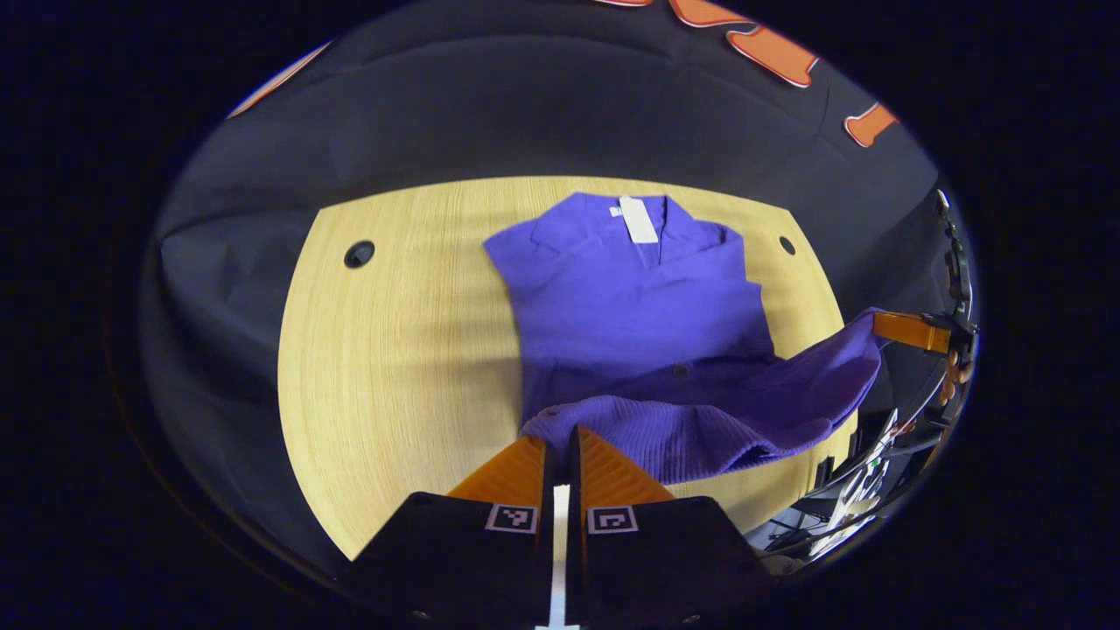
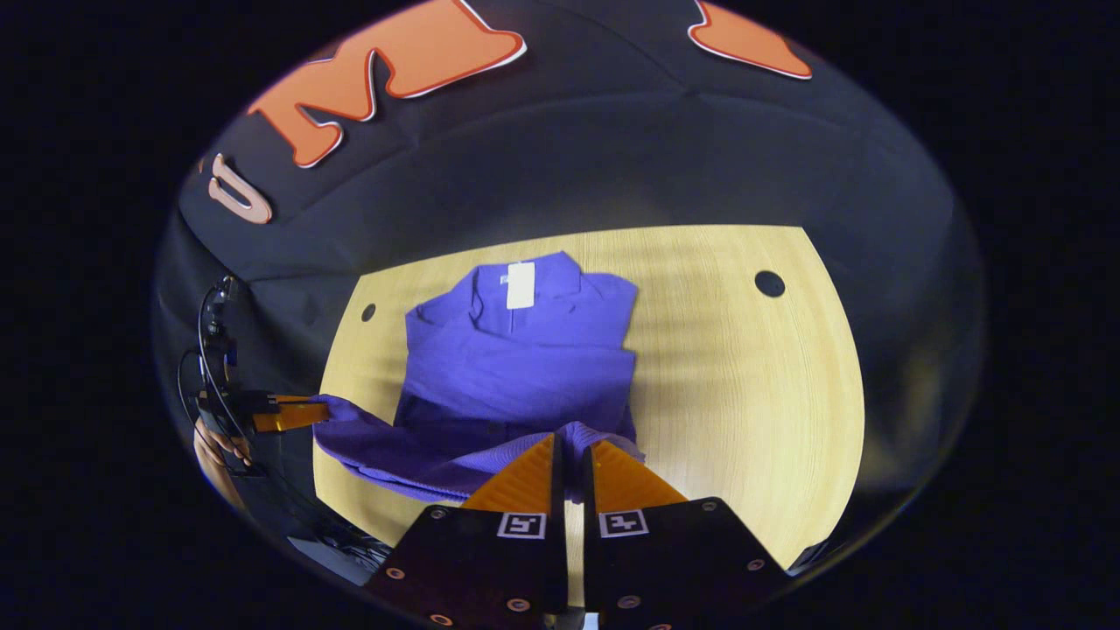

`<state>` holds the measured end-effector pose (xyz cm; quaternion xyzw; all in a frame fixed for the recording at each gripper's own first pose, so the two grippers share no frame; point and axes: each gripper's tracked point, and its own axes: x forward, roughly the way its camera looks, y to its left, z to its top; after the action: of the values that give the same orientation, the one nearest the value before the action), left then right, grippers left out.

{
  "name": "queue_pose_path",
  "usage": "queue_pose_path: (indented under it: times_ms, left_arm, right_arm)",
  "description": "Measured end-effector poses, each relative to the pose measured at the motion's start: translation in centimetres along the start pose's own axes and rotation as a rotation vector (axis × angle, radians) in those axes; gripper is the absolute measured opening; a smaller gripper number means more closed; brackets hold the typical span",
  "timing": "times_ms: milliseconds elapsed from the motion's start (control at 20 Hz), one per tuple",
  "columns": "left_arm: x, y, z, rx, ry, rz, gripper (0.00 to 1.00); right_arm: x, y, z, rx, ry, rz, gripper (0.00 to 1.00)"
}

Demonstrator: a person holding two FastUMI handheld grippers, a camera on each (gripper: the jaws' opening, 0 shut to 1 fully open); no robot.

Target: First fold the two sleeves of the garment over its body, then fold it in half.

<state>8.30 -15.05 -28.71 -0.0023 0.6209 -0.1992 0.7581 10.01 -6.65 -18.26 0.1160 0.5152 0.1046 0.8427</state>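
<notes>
Orange fingers of the left claw [image 1: 556,437] are closed on one bottom corner of the purple garment [image 1: 630,297], pinching the ribbed hem. The garment is laid on the wooden surface [image 1: 394,367], collar and white tag [image 1: 638,219] at the far end, sleeves folded over the body. The hem is lifted between both claws. The right claw [image 2: 570,444] is clamped on the opposite corner.
</notes>
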Motion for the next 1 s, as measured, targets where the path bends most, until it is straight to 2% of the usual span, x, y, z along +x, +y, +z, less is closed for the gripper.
queue_pose_path:
  times_ms: [150, 400, 550, 800, 1000]
  left_arm:
    - [1.5, 1.3, 4.5, 0.006, -0.03, 0.023, 0.06]
    - [6.1, 3.8, 10.8, 0.032, -0.045, 0.099, 0.07]
    - [7.8, 4.2, 13.9, 0.049, -0.056, 0.114, 0.06]
    - [11.1, 5.3, 17.1, 0.128, -0.062, 0.172, 0.06]
    - [12.3, 6.6, 19.3, 0.11, -0.158, 0.207, 0.06]
  right_arm:
    - [1.2, 0.2, 3.9, 0.014, -0.028, 0.007, 0.08]
    - [5.8, -1.0, 9.3, 0.07, -0.049, -0.002, 0.07]
    - [9.3, -1.1, 11.9, 0.103, -0.048, 0.003, 0.08]
    - [13.9, -1.1, 14.1, 0.179, -0.044, 0.044, 0.07]
    - [15.9, -1.6, 15.3, 0.249, -0.089, 0.06, 0.08]
